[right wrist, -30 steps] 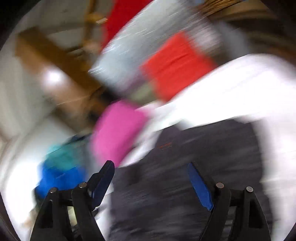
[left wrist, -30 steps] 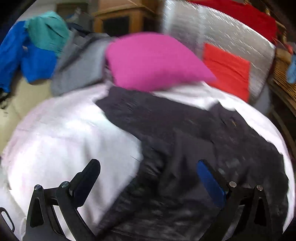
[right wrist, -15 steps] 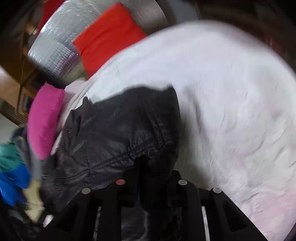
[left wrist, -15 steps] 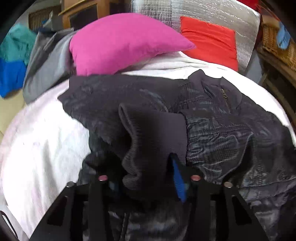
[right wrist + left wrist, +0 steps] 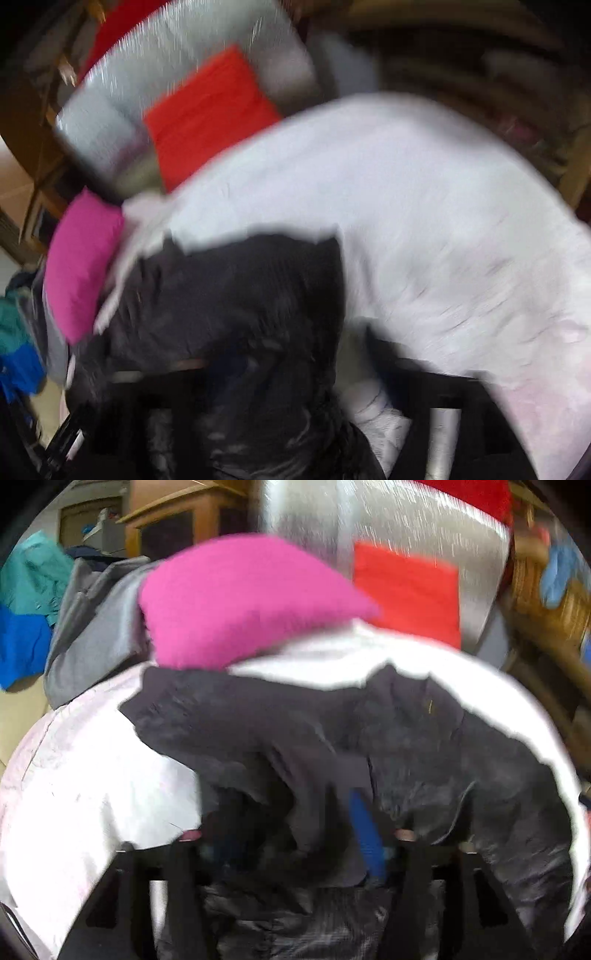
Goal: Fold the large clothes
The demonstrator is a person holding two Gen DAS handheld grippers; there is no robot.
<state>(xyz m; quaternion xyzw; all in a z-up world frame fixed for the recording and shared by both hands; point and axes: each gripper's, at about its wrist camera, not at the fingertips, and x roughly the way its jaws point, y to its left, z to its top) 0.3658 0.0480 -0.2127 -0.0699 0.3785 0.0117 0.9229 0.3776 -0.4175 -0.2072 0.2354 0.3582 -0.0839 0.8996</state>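
The jacket lies spread on the white bed, its collar end just below the pink pillow, with both grippers gripping it at the near edge.

The likeliest fault from here, as I judge it, is slippage: the shell looks slick and quilted, and a fast swing could pull the fabric out of one grip, leaving the fold lopsided. Both views are smeared by motion, which suggests speed. A second risk is that each grip has caught more than one layer, so the body drags along with the sleeve and bunches instead of folding flat. The far edge could also slide up under the pillow and be lost to view.

The left gripper has its jaws drawn narrow around a thick roll of dark fabric, seemingly the knit cuff and sleeve end; the blue pad presses against that roll. The right gripper sits at the hem on the side of the jacket away from the pillow. Its jaws are buried in blurred black cloth, apparently closed on a bunch of it, though I cannot make out the fingertips themselves.
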